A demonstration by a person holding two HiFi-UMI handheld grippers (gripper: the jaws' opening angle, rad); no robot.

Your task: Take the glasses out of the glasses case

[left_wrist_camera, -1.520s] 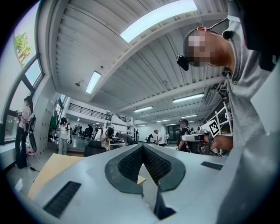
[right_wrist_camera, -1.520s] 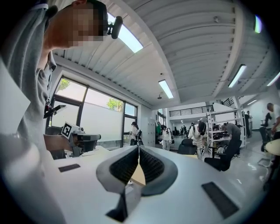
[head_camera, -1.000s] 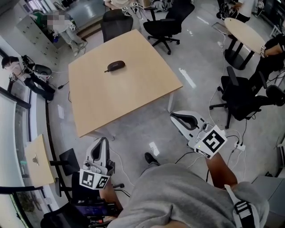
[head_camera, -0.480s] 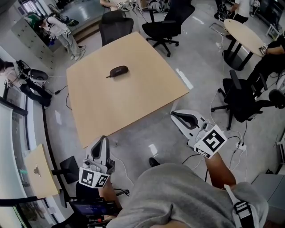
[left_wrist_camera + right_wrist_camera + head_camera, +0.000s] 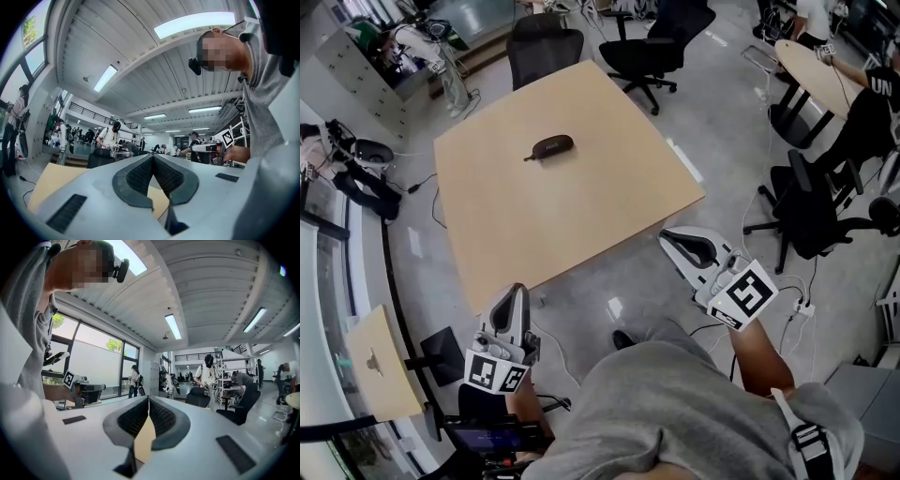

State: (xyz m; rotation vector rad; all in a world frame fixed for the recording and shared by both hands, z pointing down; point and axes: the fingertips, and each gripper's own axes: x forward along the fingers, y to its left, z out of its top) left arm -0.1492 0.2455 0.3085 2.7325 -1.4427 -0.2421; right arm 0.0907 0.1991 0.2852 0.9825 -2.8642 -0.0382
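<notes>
A dark oval glasses case [image 5: 551, 147] lies closed on the light wooden table [image 5: 581, 216], toward its far left part. My left gripper [image 5: 515, 295] is shut and empty, held below the table's near left corner, off the tabletop. My right gripper [image 5: 673, 241] is shut and empty too, beside the table's near right corner. Both are far from the case. In the left gripper view the jaws [image 5: 152, 157] meet with nothing between them, and the right gripper [image 5: 206, 148] shows beyond. In the right gripper view the tips [image 5: 148, 398] touch.
Black office chairs [image 5: 656, 42] stand behind the table, another chair [image 5: 811, 202] at the right. A round table [image 5: 820, 70] sits at the far right. Cables [image 5: 787, 300] run over the grey floor. A small wooden side table [image 5: 380, 361] is at the left. People stand at the room's far end.
Both grippers have come closer to the table: its near edge has slid toward them and the case sits lower in the head view. Jaws stay shut.
</notes>
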